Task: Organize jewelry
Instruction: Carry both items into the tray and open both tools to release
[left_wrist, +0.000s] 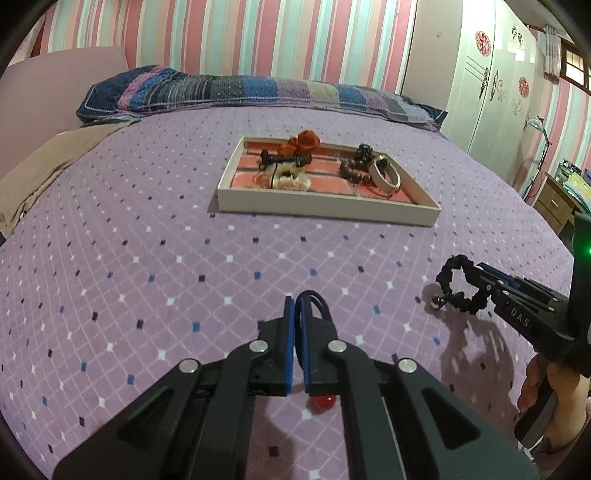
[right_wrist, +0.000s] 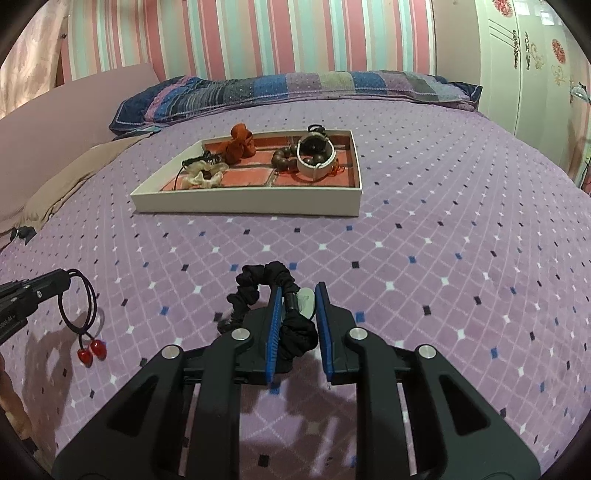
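Note:
My left gripper (left_wrist: 297, 301) is shut on a thin dark hair tie (left_wrist: 318, 303), and a red bead (left_wrist: 322, 401) hangs below the fingers. In the right wrist view the left gripper (right_wrist: 65, 277) comes in from the left, and the hair tie (right_wrist: 75, 306) dangles above the bed with its two red beads (right_wrist: 92, 352). My right gripper (right_wrist: 299, 295) is shut on a black scrunchie (right_wrist: 258, 280), which it holds just above the cover (left_wrist: 456, 284). Farther up the bed lies a white tray (left_wrist: 325, 211) (right_wrist: 247, 202) with an orange scrunchie (right_wrist: 240, 142), a cream scrunchie (right_wrist: 201, 177), brown beads (right_wrist: 284, 158) and a white bangle (right_wrist: 317, 164).
The purple checked bed cover (left_wrist: 147, 258) stretches all round both grippers. A striped pillow (left_wrist: 240, 90) lies along the head of the bed. A tan cloth (left_wrist: 48, 162) lies at the left edge, with a white wardrobe (left_wrist: 491, 85) and a wooden desk (left_wrist: 554, 199) to the right.

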